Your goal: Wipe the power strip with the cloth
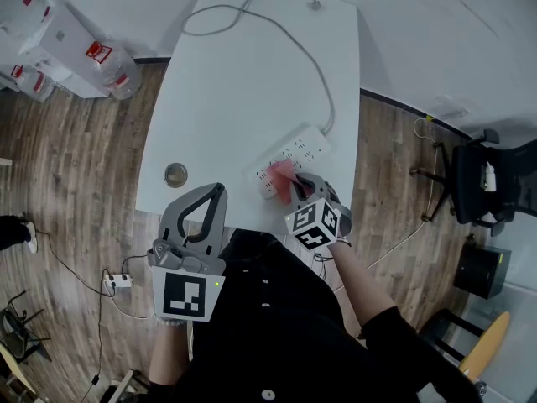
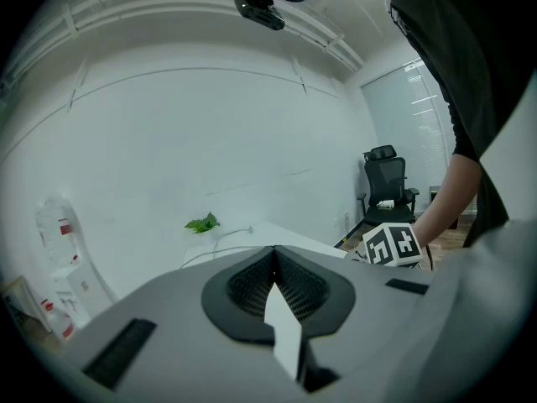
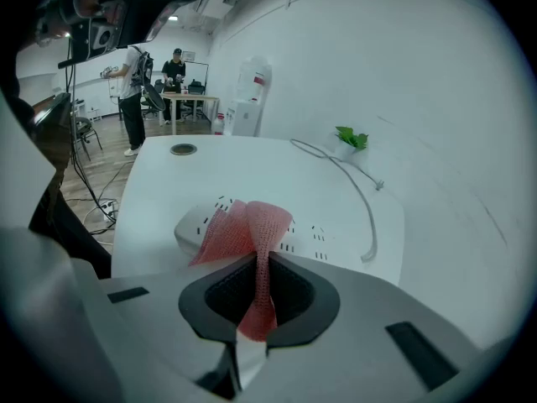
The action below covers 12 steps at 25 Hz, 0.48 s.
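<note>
My right tool (image 3: pixel 264 257) is clamped narrow on the pink mesh cloth (image 3: pixel 249 223), which fans out past the jaw tips and drapes over the near end of the white power strip (image 1: pixel 304 148). In the head view that strip lies diagonally on the desk (image 1: pixel 235 82), toward its 4 o'clock edge, and the grey cable (image 1: pixel 306 57) runs off toward 12 o'clock. My left tool (image 2: pixel 274 250) has its jaws pressed together with nothing between them. It sits at the desk's near edge, about 7 o'clock, close to a round metal grommet (image 1: pixel 175 175).
</note>
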Available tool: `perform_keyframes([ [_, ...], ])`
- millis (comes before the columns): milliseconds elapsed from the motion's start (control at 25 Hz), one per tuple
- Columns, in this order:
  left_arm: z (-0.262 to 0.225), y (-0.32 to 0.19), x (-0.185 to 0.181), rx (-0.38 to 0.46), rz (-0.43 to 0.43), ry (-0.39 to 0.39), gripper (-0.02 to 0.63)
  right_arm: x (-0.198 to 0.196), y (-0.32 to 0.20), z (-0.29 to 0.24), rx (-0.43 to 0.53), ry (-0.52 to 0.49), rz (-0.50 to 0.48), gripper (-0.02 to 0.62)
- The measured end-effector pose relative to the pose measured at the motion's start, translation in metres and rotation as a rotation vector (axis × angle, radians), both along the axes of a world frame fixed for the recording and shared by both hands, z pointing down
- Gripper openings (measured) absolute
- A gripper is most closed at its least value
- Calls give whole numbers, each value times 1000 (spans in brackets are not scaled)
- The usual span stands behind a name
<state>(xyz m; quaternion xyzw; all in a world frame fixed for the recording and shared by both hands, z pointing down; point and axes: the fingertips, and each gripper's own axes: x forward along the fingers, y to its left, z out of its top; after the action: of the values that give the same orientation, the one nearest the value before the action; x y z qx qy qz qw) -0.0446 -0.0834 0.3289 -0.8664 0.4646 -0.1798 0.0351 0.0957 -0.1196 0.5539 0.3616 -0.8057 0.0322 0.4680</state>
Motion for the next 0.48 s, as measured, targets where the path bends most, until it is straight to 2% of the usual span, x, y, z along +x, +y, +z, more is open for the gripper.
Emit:
perform_keyframes([
  [480, -1, 0, 11, 3, 5, -5, 14, 45, -28, 2, 24, 48, 78, 51],
])
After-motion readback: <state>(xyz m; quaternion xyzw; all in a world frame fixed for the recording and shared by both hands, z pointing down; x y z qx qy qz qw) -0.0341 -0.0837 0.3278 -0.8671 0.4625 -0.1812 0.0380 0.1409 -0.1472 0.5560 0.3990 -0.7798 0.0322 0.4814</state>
